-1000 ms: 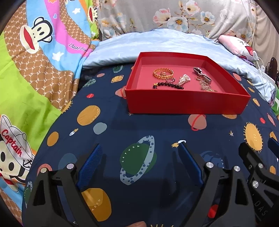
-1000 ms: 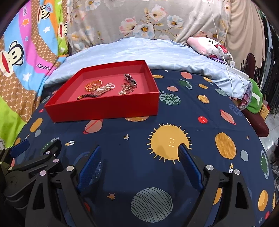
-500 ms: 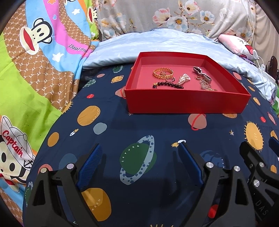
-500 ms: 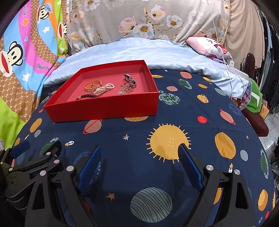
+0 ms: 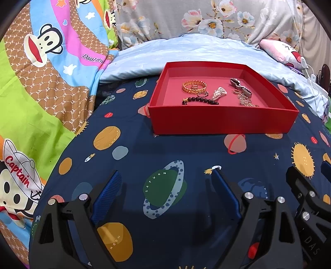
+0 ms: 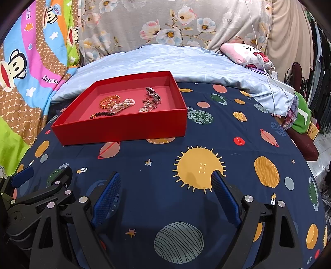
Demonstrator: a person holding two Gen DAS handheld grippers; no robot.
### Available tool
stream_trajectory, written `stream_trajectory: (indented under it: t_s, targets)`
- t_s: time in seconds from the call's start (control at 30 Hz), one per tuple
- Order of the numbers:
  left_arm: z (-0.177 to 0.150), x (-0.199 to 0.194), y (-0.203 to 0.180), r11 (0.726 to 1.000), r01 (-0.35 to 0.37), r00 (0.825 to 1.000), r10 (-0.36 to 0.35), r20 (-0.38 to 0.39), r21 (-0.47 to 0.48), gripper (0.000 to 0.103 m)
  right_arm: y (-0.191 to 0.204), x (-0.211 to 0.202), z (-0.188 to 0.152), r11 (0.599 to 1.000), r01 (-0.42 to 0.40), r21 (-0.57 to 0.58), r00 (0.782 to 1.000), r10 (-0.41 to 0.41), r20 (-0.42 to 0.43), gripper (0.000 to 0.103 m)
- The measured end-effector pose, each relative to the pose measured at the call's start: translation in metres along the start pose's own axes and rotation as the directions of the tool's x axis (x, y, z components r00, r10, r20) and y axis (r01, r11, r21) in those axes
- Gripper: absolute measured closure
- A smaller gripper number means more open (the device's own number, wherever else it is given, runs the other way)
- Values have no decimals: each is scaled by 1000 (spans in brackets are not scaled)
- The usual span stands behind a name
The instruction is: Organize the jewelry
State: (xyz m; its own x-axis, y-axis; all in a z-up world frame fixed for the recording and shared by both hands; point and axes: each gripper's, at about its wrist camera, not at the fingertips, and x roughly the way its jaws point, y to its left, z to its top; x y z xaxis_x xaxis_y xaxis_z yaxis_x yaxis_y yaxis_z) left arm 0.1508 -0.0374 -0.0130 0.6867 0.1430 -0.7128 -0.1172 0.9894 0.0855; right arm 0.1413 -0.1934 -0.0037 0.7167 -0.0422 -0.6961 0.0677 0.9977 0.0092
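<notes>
- Nearest the left wrist camera, the left tool (image 5: pixel 165 184) stands released, its blue pads spread wide with nothing between them, above the navy planet-print bedsheet (image 5: pixel 134 149); whether the tips touch the cloth cannot be told.
- At 3 o'clock in that view, part of the right tool's black frame shows just beside the left one.
- In the right wrist view the right tool (image 6: pixel 165 184) is likewise released, pads wide apart and holding nothing, over the sheet with a yellow sun print (image 6: pixel 196 167) just beyond its right pad.
- At 9 o'clock there, the left tool's frame sits close alongside.
- Farther out, toward 12 o'clock from the left tool and 11 o'clock from the right, a shallow red box (image 5: pixel 223 122) rests on the bedsheet, well apart from both tools.
- Inside it lie the jewelry pieces: a gold bangle (image 5: pixel 194 87), a dark bead bracelet (image 5: pixel 200 100), a pearl strand (image 5: pixel 219 93), a silver-and-dark link piece (image 5: pixel 241 88) and a tangle of thin chains (image 5: pixel 247 102).
- Beyond the box, a pale blue blanket (image 5: pixel 186 51) bulges at 12 o'clock.
- At 10 o'clock a cartoon monkey quilt (image 5: pixel 41 62) lies; floral fabric (image 5: pixel 206 18) backs the scene.
</notes>
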Motion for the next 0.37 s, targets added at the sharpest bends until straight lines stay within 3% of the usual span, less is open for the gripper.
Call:
stream_trajectory:
  t_s: [0.37]
  targets:
    - [0,2,0,1000,-19,1000,19,-13,0,17,3,1,1,1000,12,-11,1000,-12,-5,16]
